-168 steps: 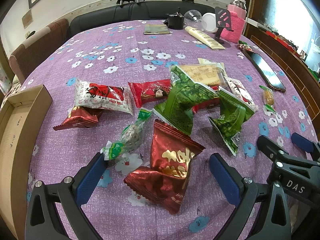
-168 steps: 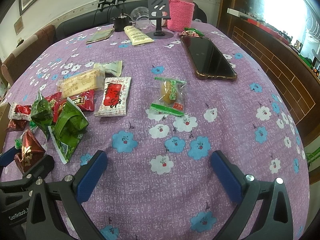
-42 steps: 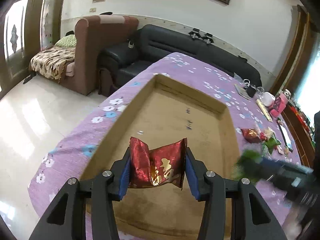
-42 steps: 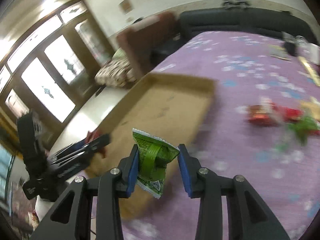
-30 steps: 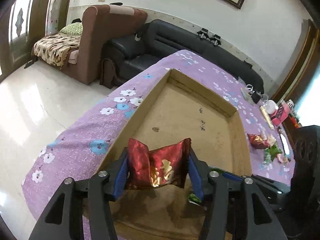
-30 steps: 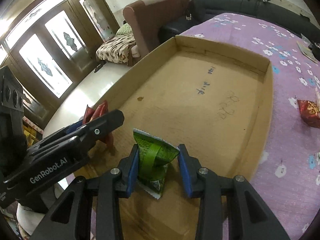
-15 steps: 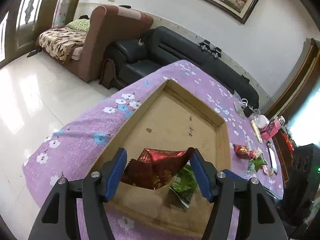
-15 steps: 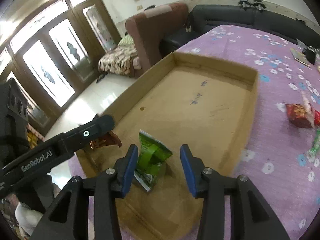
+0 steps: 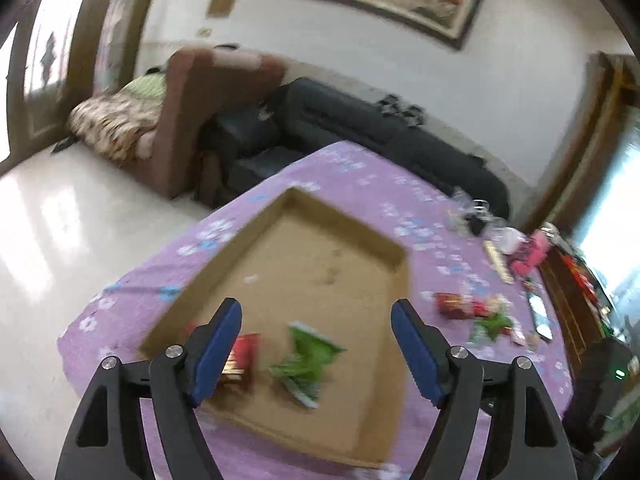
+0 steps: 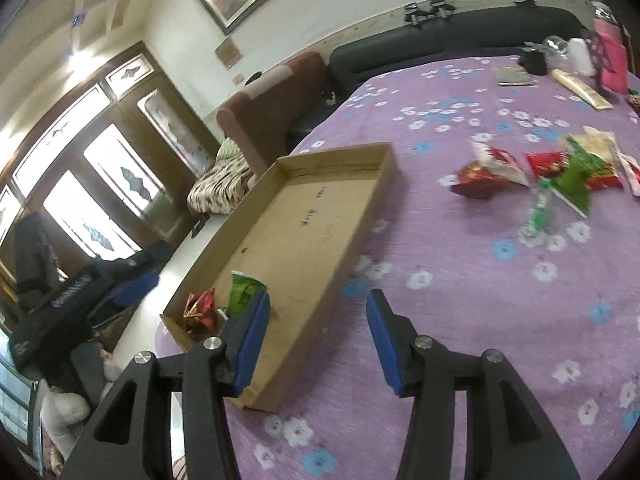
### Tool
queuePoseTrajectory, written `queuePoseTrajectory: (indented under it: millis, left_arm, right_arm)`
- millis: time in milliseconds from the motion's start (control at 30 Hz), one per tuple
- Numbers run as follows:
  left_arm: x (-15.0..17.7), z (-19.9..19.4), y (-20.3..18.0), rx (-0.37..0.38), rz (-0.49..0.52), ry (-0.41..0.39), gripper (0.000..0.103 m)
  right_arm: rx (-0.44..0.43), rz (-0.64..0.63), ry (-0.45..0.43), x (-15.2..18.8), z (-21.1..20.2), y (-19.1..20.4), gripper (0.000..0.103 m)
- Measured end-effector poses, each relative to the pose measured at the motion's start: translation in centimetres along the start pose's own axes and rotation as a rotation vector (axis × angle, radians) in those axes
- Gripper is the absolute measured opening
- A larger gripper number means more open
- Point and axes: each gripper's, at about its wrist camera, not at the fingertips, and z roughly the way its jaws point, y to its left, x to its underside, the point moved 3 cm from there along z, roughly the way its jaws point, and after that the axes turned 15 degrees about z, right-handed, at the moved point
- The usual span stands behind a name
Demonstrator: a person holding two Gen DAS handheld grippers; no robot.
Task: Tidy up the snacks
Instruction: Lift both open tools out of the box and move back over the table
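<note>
Bright window light glares off the floor (image 9: 36, 216); both fisheye views are motion-blurred, edges bent.

Far half of cardboard tray (image 10: 320, 220) bare, two packets (image 10: 224, 304) at near end, snack pile (image 10: 560, 176) crowding counter (image 10: 480, 320) beyond

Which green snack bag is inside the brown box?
The crinkled green foil packet beside the red packet in the cardboard tray; the other green packet lies on the purple tablecloth.

Both tongs are showing the same build: black plastic frames with triangular cut-outs, silver screw heads at the joints, and blue pads lining the fingers. The left tongs (image 9: 316, 344) and right tongs (image 10: 318, 334) are looking alike; white lettering on the left one is blurring.
</note>
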Motion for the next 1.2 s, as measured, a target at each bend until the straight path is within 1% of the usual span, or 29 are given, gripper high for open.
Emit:
queuePoseTrajectory:
  millis: [100, 133, 200, 267, 300, 400, 467, 533, 567, 600, 700, 800, 833, 900, 933, 1000, 1100, 1200]
  left_arm:
    - [-0.9, -1.2, -3.6, 0.109, 0.051, -0.019, 0.09]
    - [-1.2, -1.8, -5.0, 0.166, 0.078, -0.037, 0.09]
    - [-1.9, -2.8, -7.6, 0.237, 0.128, -0.061, 0.09]
    - [-2.6, -3.7, -10.1, 0.312, 0.171, -0.069, 0.09]
    - [-3.1, -4.1, -11.7, 0.365, 0.191, -0.067, 0.09]
    - [-4.1, -5.2, -14.8, 0.46, 0.229, -0.073, 0.09]
    - [-5.1, -6.3, -16.7, 0.504, 0.271, -0.077, 0.09]
    - [-6.0, -7.3, -18.1, 0.539, 0.306, -0.08, 0.09]
    - [-6.5, -8.0, -18.7, 0.545, 0.323, -0.084, 0.09]
    - [-7.4, -8.6, -19.2, 0.534, 0.336, -0.094, 0.09]
    - [-10.0, -10.7, -19.2, 0.475, 0.371, -0.13, 0.09]
    - [-13.0, -11.7, -18.7, 0.37, 0.406, -0.169, 0.091]
    - [-13.8, -11.9, -18.3, 0.319, 0.416, -0.189, 0.092]
    - [-14.6, -11.8, -17.1, 0.259, 0.389, -0.212, 0.094]
    - [-14.8, -11.3, -16.3, 0.265, 0.36, -0.208, 0.094]
    - [-14.5, -9.6, -15.1, 0.301, 0.323, -0.17, 0.094]
    - [-13.2, -5.8, -14.5, 0.359, 0.29, -0.081, 0.094]
    - [-11.6, -2.1, -14.4, 0.38, 0.285, -0.007, 0.094]
  right_arm:
    - [0.011, 0.036, -0.043, -0.7, -2.1, -1.6, 0.05]
    - [0.018, 0.048, -0.062, -1.0, -2.9, -2.1, 0.05]
    - [0.032, 0.075, -0.113, -1.7, -5.4, -3.4, 0.05]
    - [0.049, 0.091, -0.166, -2.4, -8.2, -4.7, 0.049]
    - [0.068, 0.095, -0.194, -2.8, -10.0, -5.4, 0.049]
    - [0.137, 0.076, -0.268, -4.2, -14.9, -6.8, 0.049]
    - [0.2, 0.056, -0.325, -5.5, -18.5, -7.4, 0.049]
    - [0.241, 0.048, -0.388, -7.0, -22.3, -7.8, 0.049]
    - [0.255, 0.046, -0.417, -7.7, -24.2, -7.9, 0.049]
    - [0.269, 0.044, -0.447, -8.6, -26.2, -7.9, 0.049]
    - [0.286, 0.047, -0.511, -11.1, -31.1, -7.8, 0.05]
    - [0.311, 0.039, -0.523, -14.2, -34.4, -7.5, 0.05]
    - [0.343, 0.022, -0.524, -15.4, -35.1, -7.2, 0.05]
    - [0.402, 0.001, -0.549, -16.8, -36.1, -6.8, 0.051]
    - [0.427, 0.0, -0.565, -17.5, -36.4, -6.7, 0.056]
    - [0.452, -0.008, -0.55, -18.1, -36.0, -7.0, 0.063]
    - [0.478, 0.002, -0.492, -17.6, -33.3, -8.5, 0.063]
    - [0.495, 0.024, -0.413, -16.8, -29.4, -10.9, 0.063]
